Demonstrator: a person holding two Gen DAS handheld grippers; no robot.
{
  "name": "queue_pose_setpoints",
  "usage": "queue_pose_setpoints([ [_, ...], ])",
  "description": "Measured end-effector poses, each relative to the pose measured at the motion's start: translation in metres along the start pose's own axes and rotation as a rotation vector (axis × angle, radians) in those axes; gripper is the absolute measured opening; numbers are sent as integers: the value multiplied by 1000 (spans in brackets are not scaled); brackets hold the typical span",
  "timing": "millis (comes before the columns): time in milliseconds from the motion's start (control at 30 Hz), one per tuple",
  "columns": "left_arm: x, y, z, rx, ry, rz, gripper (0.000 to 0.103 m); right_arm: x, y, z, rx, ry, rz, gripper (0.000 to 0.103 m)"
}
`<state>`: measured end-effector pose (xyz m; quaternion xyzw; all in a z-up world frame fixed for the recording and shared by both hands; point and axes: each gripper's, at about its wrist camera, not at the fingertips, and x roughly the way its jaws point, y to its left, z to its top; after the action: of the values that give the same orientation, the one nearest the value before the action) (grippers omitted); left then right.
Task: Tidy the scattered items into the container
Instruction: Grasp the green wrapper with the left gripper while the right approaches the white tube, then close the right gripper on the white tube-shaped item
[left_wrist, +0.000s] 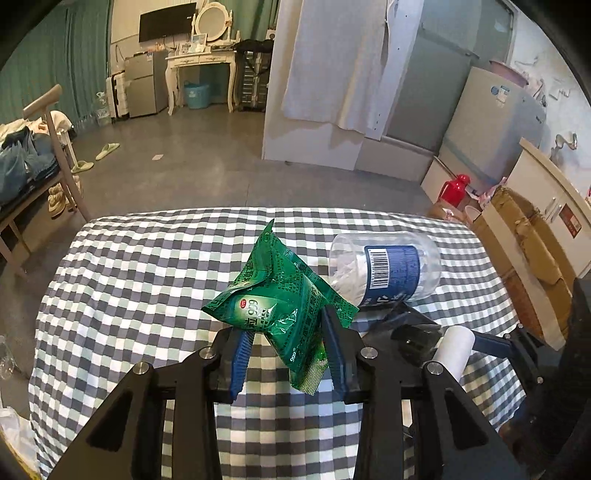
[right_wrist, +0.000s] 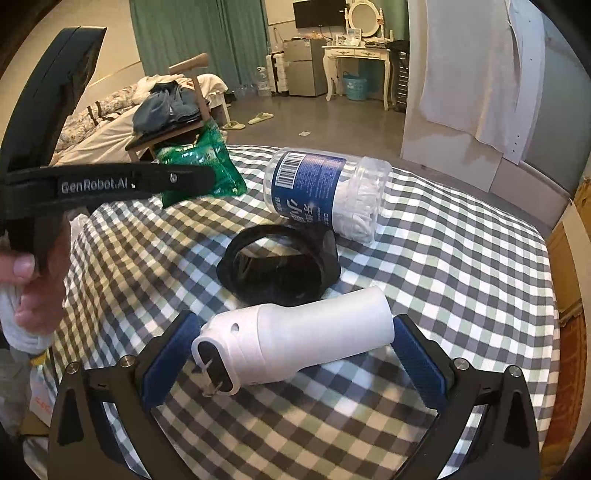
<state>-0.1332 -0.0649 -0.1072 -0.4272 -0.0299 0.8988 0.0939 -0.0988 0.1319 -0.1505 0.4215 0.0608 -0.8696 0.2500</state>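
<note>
My left gripper (left_wrist: 286, 341) is shut on a green foil packet (left_wrist: 284, 299) and holds it above the checked tablecloth; the packet also shows in the right wrist view (right_wrist: 207, 166). My right gripper (right_wrist: 295, 345) is open, its fingers either side of a white plug-in device (right_wrist: 295, 345) lying on the cloth; whether the pads touch it I cannot tell. A clear jar with a blue label (right_wrist: 325, 192) lies on its side behind, also in the left wrist view (left_wrist: 388, 269). A black round container (right_wrist: 280, 262) sits between the jar and the device.
The checked table (right_wrist: 443, 277) drops off at its edges. A wooden chair with clothes (left_wrist: 33, 155) stands left. Cardboard boxes (left_wrist: 524, 236) and a red flask (left_wrist: 456, 188) stand right. A bed (right_wrist: 110, 122) lies beyond the table.
</note>
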Motion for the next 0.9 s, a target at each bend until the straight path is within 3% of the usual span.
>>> queue_pose_setpoints([
  [467,-16,-12,6,10,-31,-6,37,-21,-2,-2,1,-34,-24,100],
  [500,-16,-12,7,12,-33,-6,37,-23,-2,-1,3,-43,-26,93],
  [533,-17,-14,7,13,-36,-5,37,-26,-5,0,14,-54,-21,61],
  [567,-18,-16,7,12,-39,-3,37,-29,-8,1,33,-64,-5,50],
  [600,-19,-17,7,12,-43,-1,37,-31,-12,2,54,-66,17,50],
  [700,-21,-18,8,10,-51,-1,37,-22,-14,2,32,-12,-21,50],
  [767,-21,-19,9,10,-52,-1,37,-22,-17,-2,55,-27,0,54],
  [800,-21,-19,9,10,-54,-2,37,-23,-17,-4,65,-28,19,60],
  [867,-21,-20,9,8,-54,-4,37,-22,-13,-6,62,-6,28,94],
  [900,-21,-20,9,7,-53,-4,37,-20,-9,-6,40,9,25,98],
])
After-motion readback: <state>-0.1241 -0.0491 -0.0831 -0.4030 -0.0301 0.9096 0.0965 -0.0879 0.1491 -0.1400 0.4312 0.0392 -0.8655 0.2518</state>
